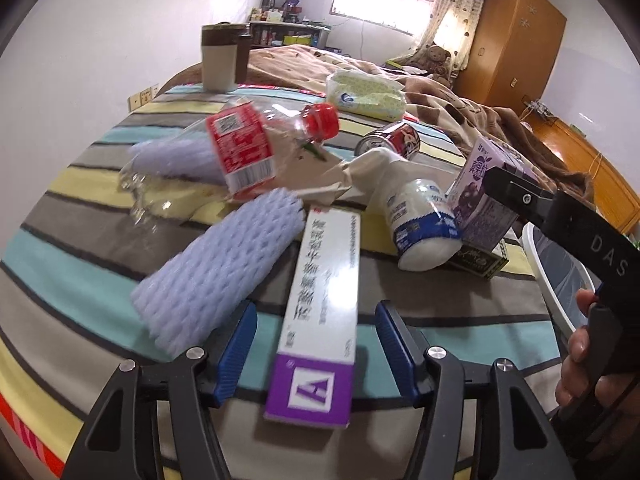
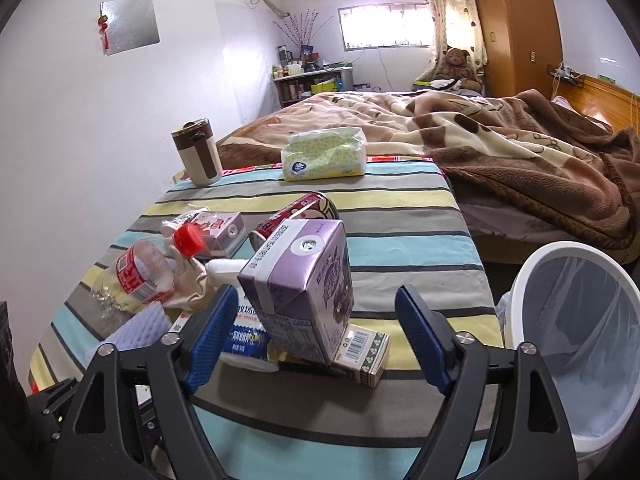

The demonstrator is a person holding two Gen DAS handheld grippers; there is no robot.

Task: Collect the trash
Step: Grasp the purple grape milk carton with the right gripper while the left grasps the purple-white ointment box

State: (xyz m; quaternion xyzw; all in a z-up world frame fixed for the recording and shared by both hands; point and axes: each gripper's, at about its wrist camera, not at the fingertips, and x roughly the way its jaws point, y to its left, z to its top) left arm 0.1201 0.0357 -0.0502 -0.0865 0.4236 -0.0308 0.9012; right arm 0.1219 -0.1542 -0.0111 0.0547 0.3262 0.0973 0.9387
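The left gripper [image 1: 316, 350] is held low and level, its blue-padded fingers [image 1: 236, 350] spread wide apart. The right gripper [image 2: 316, 344] is likewise held forward with its jaws parted widely. The right hand [image 1: 580, 356] is seen wrapped around that gripper's black handle.

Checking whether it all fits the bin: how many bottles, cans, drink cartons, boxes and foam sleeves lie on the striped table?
Bottles: 2, red-capped bottle, white bottle
Cans: 1, can
Drink cartons: 2, purple carton, pink carton
Boxes: 2, long box, small box
Foam sleeves: 2, near sleeve, far sleeve
Total: 9
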